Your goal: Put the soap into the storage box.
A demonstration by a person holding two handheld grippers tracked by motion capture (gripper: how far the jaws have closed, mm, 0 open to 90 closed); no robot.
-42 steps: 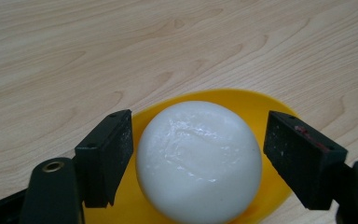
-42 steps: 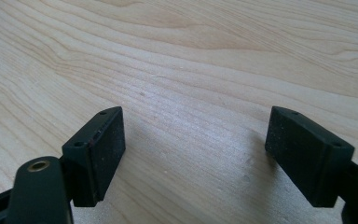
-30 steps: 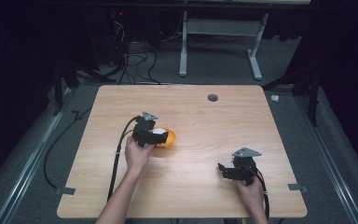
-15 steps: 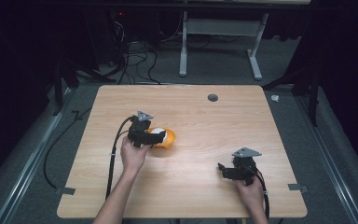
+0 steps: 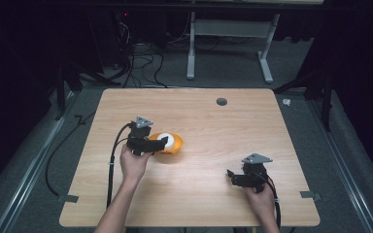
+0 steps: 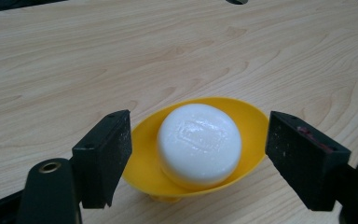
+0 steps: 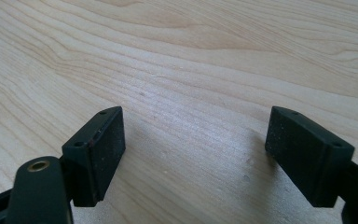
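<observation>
Two tools on the table (image 5: 204,121) | left tool (image 6: 198,154): jaws apart, flanking yellow dish (image 6: 144,154) without touching | white soap (image 6: 198,142): lies in the dish, left of table centre | right tool (image 7: 193,154): jaws apart over bare wood, well apart from the dish

Black left gripper (image 5: 161,141) with blocky fingers (image 6: 103,156), grey triangular plate, black cable.
</observation>
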